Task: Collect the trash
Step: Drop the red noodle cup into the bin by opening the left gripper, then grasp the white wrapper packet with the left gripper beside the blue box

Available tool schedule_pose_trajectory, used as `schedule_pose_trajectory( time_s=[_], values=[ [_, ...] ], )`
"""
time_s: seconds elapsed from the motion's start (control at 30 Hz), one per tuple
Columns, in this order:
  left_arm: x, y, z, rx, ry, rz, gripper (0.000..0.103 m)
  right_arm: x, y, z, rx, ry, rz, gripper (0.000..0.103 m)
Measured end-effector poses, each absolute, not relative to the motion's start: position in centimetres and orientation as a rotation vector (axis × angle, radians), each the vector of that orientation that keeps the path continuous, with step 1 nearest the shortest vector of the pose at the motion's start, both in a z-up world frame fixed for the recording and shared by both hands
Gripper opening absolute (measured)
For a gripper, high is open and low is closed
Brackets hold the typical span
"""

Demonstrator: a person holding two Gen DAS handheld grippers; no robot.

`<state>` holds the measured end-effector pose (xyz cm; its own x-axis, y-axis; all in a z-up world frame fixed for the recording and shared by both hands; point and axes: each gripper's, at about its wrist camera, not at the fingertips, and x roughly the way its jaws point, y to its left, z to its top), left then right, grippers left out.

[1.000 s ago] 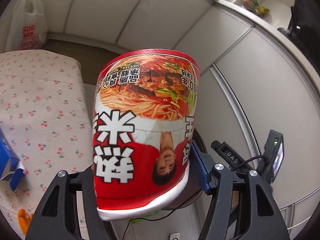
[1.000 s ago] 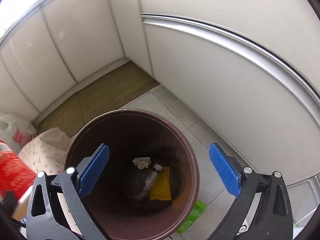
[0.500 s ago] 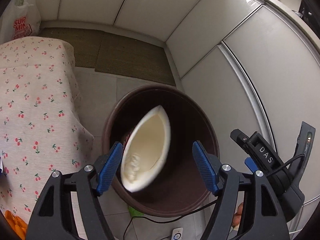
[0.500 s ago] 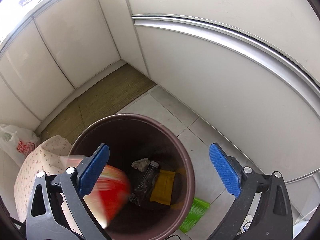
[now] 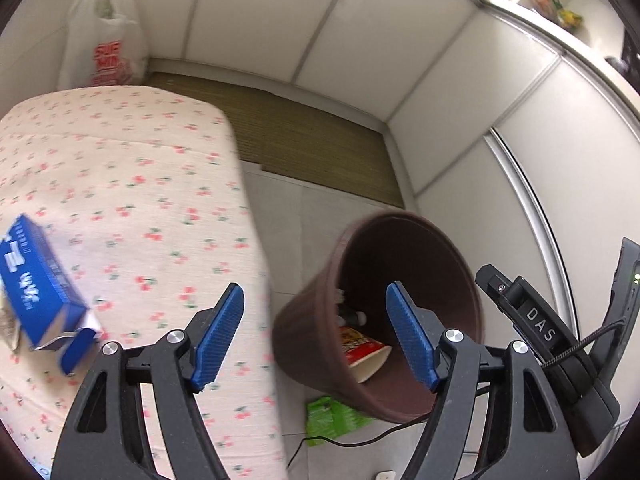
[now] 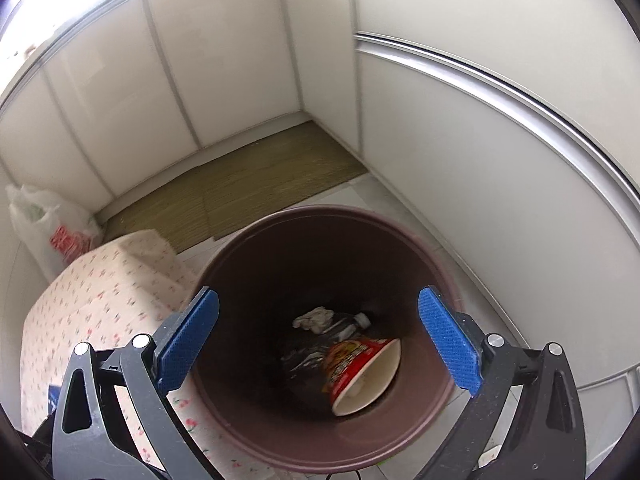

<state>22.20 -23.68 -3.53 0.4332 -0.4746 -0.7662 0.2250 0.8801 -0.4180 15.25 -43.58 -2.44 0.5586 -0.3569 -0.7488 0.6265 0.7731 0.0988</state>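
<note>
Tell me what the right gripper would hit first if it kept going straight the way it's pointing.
Probably the brown trash bin: the open right gripper points into its mouth, so it would likely meet the noodle cup lying inside. Depth is unclear.

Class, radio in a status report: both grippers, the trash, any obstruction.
Left gripper open, empty. Right gripper open, empty. Red noodle cup lying inside brown round bin. Nothing blocking.

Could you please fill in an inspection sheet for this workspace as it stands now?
Surface: cherry-print cloth beside the bin.
Job's things: noodle cup on its side inside the brown bin; blue carton on the cloth.
Clutter: green wrapper on the floor.
Grippers: left gripper and right gripper open, empty.
Cables: black cable on the floor.
Surroundings: white plastic bag, white panels.
</note>
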Motion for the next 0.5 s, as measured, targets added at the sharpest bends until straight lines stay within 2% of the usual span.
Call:
schedule_pose_trajectory(
  time_s=[0.5],
  values=[
    [21.8,-11.5,-3.9,-0.409,1.001,-0.231,0.075,18.7,-32.5,-2.0,0.166,0.815,-0.363,0.096]
  ],
)
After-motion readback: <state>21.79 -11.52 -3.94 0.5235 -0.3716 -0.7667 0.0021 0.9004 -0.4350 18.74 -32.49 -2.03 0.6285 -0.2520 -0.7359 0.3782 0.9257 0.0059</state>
